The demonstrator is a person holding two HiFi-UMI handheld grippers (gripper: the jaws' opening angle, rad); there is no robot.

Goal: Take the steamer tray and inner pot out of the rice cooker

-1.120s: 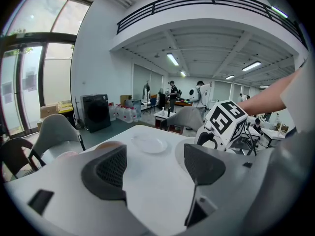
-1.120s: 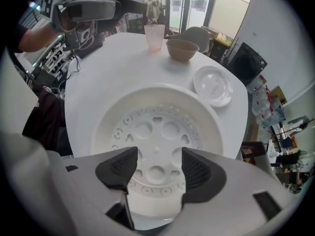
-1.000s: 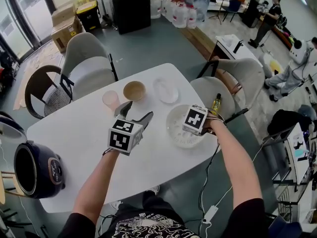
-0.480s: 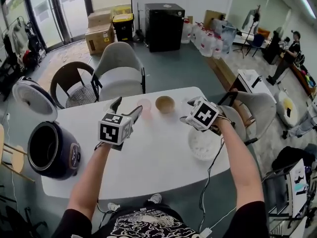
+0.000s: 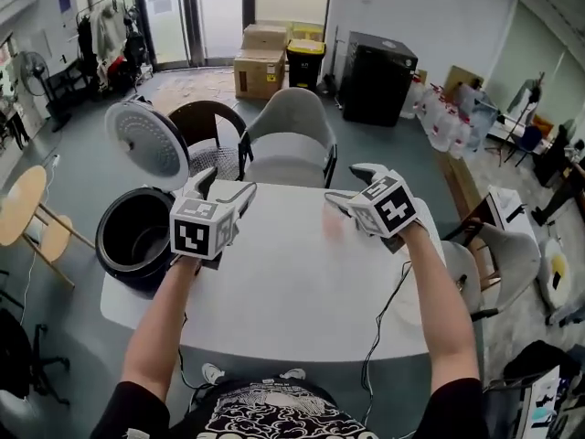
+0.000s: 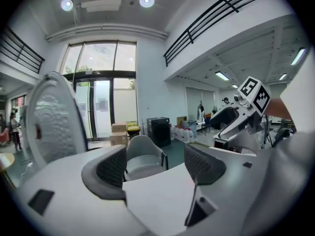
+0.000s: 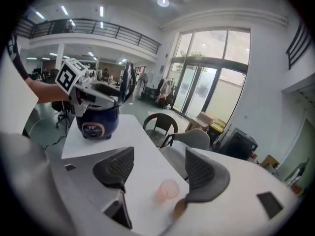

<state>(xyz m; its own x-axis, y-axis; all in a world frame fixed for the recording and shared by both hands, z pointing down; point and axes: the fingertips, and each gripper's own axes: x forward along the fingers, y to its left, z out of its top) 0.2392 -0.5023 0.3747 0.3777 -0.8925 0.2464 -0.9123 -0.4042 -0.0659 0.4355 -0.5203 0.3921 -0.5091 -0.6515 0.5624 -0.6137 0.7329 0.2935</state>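
The dark rice cooker stands on the left end of the white table. Its lid is swung up, and the inside looks dark. My left gripper hovers just right of the cooker with its jaws open and nothing between them. My right gripper is held above the table's far middle, jaws opening and empty. In the right gripper view the cooker sits far left behind the left gripper. The raised lid fills the left of the left gripper view.
A pink cup and a brown bowl stand on the table below the right jaws. Grey chairs and a dark round chair line the far side. Boxes and a black cabinet stand beyond.
Both grippers have risen and swung left, from the white tray and bowls toward the rice cooker. The head view turned left, bringing the open cooker fully in.
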